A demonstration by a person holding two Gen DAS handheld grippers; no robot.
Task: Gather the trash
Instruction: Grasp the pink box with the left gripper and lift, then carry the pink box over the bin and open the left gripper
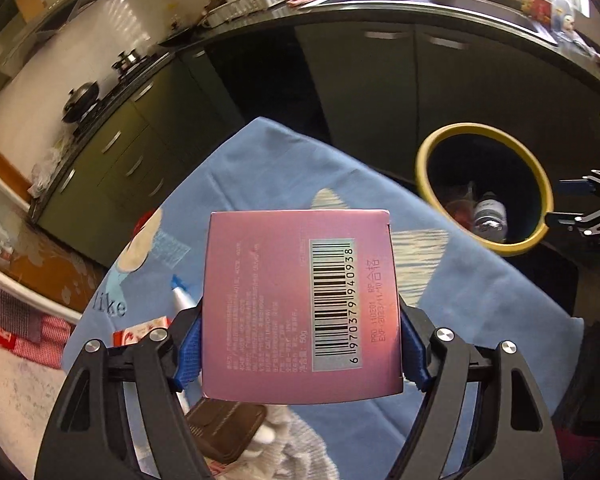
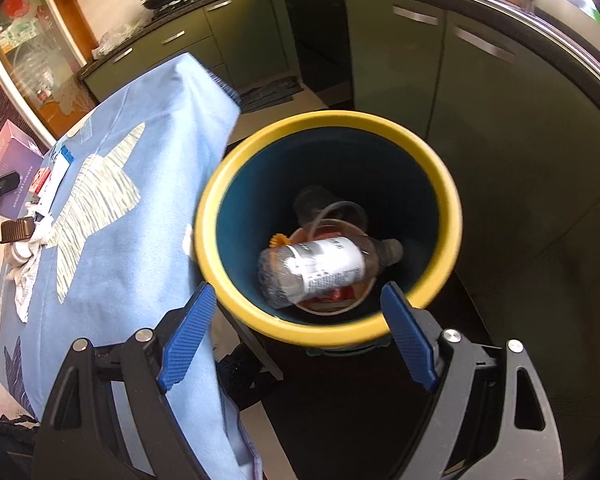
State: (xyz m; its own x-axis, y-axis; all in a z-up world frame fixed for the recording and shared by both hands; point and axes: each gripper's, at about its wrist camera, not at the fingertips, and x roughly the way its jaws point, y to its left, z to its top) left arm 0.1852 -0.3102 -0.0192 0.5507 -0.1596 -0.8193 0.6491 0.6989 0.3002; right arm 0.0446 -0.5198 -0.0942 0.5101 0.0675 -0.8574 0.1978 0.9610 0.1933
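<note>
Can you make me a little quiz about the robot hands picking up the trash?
1. True or false: the left gripper holds the pink box.
2. What color is the rim of the trash bin? A) red B) yellow C) white
3. Fill in: a plastic ____ lies inside the bin.

Key:
1. True: its blue pads press both sides.
2. B.
3. Bottle. The right gripper is open, empty, above the bin.

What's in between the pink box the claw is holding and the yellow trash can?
Only blue tablecloth with a pale striped patch lies between the pink box, held by the left gripper, and the trash can, as the left wrist view shows.
</note>
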